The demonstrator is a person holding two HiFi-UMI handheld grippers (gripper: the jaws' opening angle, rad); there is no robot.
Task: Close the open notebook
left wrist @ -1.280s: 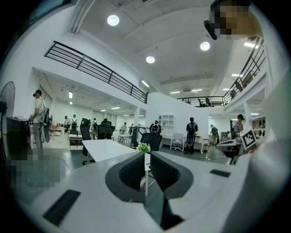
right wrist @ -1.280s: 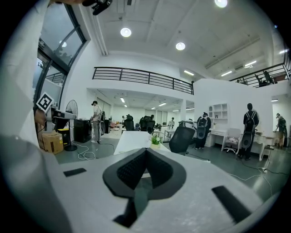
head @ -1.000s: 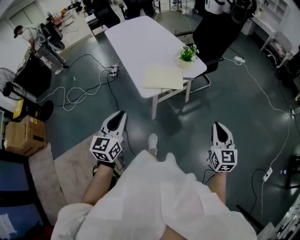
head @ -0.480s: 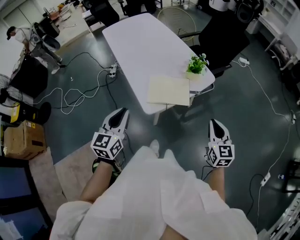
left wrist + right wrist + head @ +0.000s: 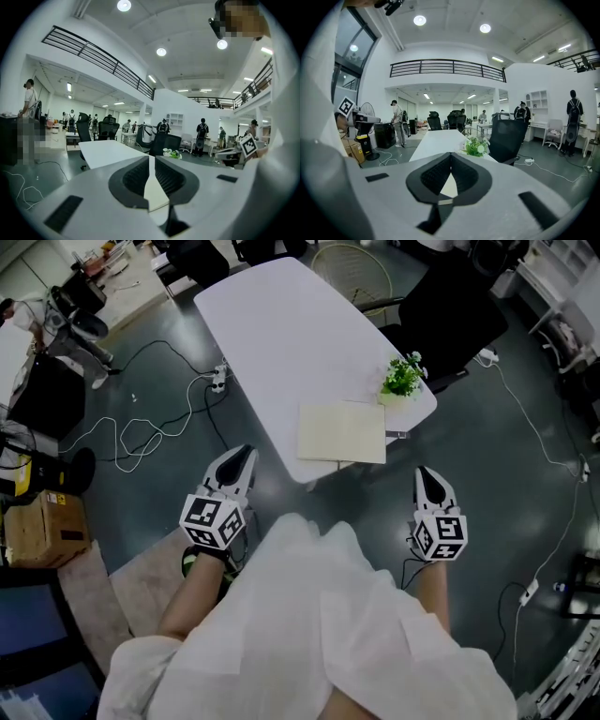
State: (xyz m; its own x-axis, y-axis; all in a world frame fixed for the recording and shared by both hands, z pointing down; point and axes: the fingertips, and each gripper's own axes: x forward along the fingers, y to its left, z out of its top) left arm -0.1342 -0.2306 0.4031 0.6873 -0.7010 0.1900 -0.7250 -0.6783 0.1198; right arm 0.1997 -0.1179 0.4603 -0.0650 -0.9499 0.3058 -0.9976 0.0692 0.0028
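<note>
The notebook (image 5: 342,432) lies flat near the front end of the white table (image 5: 272,334), its cream pages facing up. My left gripper (image 5: 239,463) hangs over the floor, short of the table's front left edge, with its jaws shut and nothing in them. My right gripper (image 5: 424,474) is level with it over the floor, below the table's front right corner, also shut and holding nothing. In the left gripper view the notebook (image 5: 157,192) shows past the closed tips of the left gripper (image 5: 151,158). The right gripper (image 5: 451,154) points at the notebook (image 5: 449,185) too.
A small potted plant (image 5: 401,379) stands on the table's right edge, just beyond the notebook. A black office chair (image 5: 450,315) sits to the right of the table. Cables (image 5: 150,427) trail over the floor on the left, by a cardboard box (image 5: 37,531). People stand farther back.
Both grippers have moved forward toward the table, which now sits lower and nearer in the head view. The notebook has not moved on the table. Both jaws stay shut.
</note>
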